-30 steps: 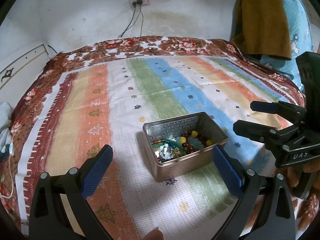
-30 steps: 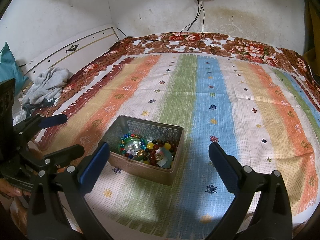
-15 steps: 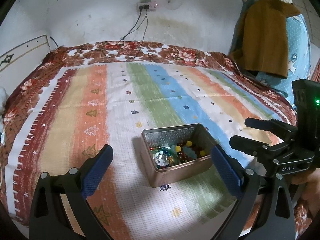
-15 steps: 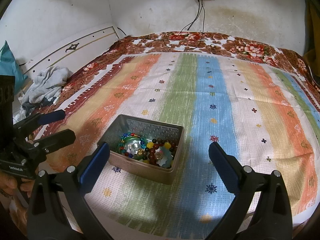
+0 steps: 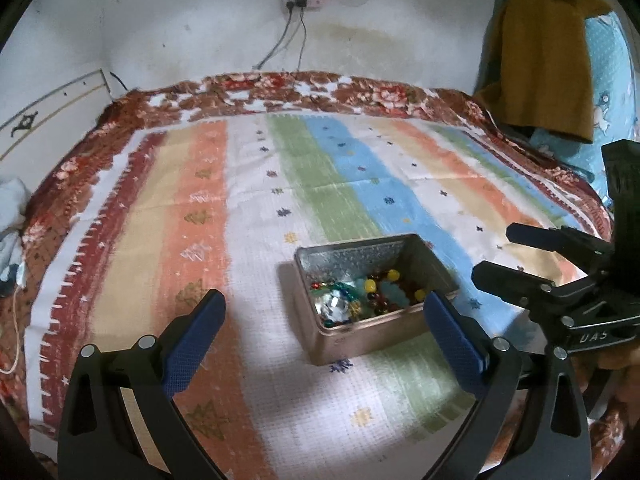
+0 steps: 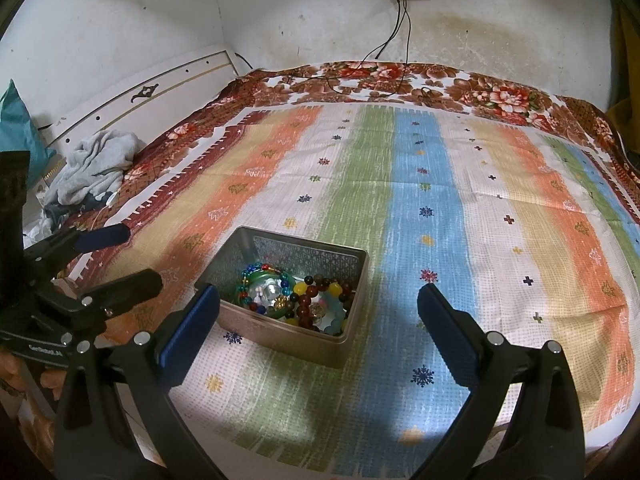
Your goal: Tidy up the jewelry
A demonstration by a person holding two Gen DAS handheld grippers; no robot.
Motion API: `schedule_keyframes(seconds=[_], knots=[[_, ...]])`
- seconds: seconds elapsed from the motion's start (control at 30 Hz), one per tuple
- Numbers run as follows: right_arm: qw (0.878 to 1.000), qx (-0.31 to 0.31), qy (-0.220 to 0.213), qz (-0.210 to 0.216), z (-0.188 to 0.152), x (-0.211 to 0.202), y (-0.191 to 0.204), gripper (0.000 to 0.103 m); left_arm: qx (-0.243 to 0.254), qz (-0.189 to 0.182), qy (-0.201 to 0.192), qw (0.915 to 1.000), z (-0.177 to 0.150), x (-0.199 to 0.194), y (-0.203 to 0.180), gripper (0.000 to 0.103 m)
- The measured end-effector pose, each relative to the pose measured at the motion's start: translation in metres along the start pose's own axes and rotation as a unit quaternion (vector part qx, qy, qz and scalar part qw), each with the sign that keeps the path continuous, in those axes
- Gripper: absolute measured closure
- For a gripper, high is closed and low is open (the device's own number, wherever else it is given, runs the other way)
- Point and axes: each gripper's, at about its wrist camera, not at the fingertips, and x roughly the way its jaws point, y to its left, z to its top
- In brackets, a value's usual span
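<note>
A: Both grippers are drawing back and up from the tin (image 6: 288,292), the left gripper (image 5: 322,334) more than the right; from its camera the tin is looking smaller and farther off than it did a second ago.

B: And the right gripper (image 6: 318,326)?

A: Barely shifting. It is hovering above the near edge of the bed (image 6: 500,184), its left finger (image 6: 188,330) lying across the tin's near left corner in its own view, apart from it as far as I can tell.

B: Are the jaws holding anything?

A: No. On both tools they are standing wide apart with nothing between the blue pads (image 5: 194,344).

B: Where is the jewelry sitting?

A: All of it is lying heaped inside the open tin: strings of coloured beads (image 6: 308,300), yellow, red, green and blue, plus something silvery (image 6: 268,292). The tin is resting on the striped bedspread near the bed's front edge, about the middle of its width. Nothing is lying out on the cloth.

B: So what is the pulling back telling us?

A: I am reading it two ways: either the pieces are already gathered and the hands are finishing, or they are only lining up for a first pick. With the tin uncovered and no lid showing in either view, I cannot say which.
</note>
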Motion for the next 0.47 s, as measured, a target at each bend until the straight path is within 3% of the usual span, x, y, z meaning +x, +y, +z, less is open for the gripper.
schedule_keyframes(seconds=[0.17,0.47], knots=[[1.0,0.0,0.001,0.0,-0.0003,0.0004,0.0002,0.005,0.014,-0.012,-0.002,0.9998,0.001,-0.0001,-0.005,0.006],[1.0,-0.001,0.002,0.0,0.0007,0.0004,0.0002,0.005,0.01,0.002,0.012,0.9999,0.0015,0.0046,-0.0053,0.006]])
